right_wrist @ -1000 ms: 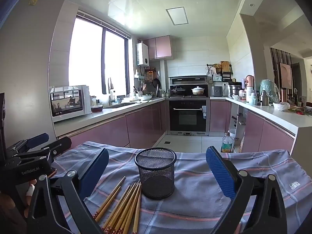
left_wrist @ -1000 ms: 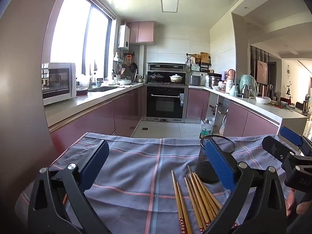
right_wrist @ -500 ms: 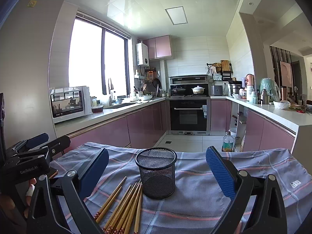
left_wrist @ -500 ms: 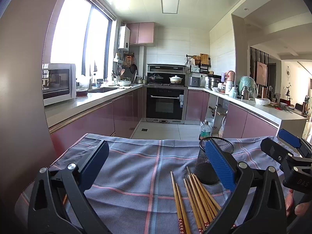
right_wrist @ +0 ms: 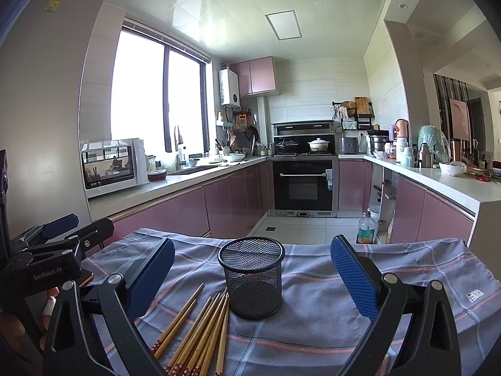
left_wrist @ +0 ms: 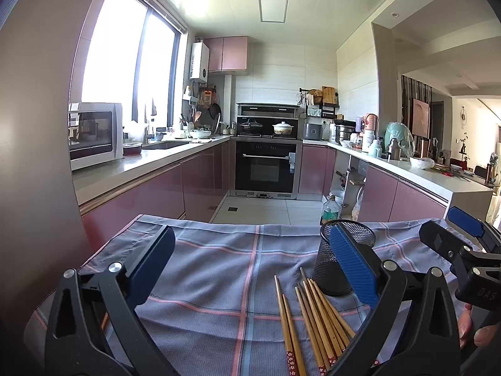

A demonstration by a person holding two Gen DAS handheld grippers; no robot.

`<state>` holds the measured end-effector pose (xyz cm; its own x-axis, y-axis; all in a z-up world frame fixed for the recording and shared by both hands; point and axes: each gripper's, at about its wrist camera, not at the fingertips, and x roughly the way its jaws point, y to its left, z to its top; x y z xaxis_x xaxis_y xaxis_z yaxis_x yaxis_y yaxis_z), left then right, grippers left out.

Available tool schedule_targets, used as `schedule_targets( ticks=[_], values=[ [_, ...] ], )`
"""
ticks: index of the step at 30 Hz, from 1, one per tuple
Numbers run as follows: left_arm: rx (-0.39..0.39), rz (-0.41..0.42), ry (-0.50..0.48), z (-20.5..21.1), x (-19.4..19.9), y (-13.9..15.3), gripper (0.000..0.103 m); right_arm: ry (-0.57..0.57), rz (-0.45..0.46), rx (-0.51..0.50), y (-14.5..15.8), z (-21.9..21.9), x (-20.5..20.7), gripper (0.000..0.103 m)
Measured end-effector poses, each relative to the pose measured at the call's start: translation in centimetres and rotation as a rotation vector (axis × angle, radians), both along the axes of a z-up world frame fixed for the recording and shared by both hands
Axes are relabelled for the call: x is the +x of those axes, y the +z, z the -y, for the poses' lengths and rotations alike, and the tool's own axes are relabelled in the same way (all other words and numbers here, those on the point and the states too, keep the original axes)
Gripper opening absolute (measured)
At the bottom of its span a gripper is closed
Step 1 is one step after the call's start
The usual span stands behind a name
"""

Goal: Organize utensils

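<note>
Plaid cloth (right_wrist: pixel 313 322) covers my table. Bamboo chopsticks (right_wrist: pixel 200 329) lie touching the mesh cup (right_wrist: pixel 252 277) at its 7 o'clock. My left claw (left_wrist: pixel 250 269) and right claw (right_wrist: pixel 252 279) gape wide, holding nothing.

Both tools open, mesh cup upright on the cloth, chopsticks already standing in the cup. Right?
Not quite. The chopsticks lie flat on the plaid cloth beside the mesh cup, which is empty in the right wrist view. The left tool and right tool are open, and the cup is upright.
</note>
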<state>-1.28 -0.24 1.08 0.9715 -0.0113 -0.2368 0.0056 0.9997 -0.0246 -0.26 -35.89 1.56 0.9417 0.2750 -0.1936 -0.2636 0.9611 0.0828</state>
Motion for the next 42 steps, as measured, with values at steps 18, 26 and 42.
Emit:
schedule_targets(
  ticks=[18,26,42],
  values=[
    [0.0,-0.001,0.0,-0.11,0.1,-0.13,0.097,0.004,-0.003,0.002,0.06,-0.01,0.05,0.096],
    [0.0,0.0,0.001,-0.11,0.13,-0.27,0.097,0.005,-0.003,0.003,0.02,-0.06,0.11,0.096],
    [0.0,0.002,0.002,-0.14,0.08,-0.27,0.097,0.007,-0.003,0.004,0.0,-0.07,0.12,0.096]
  ],
)
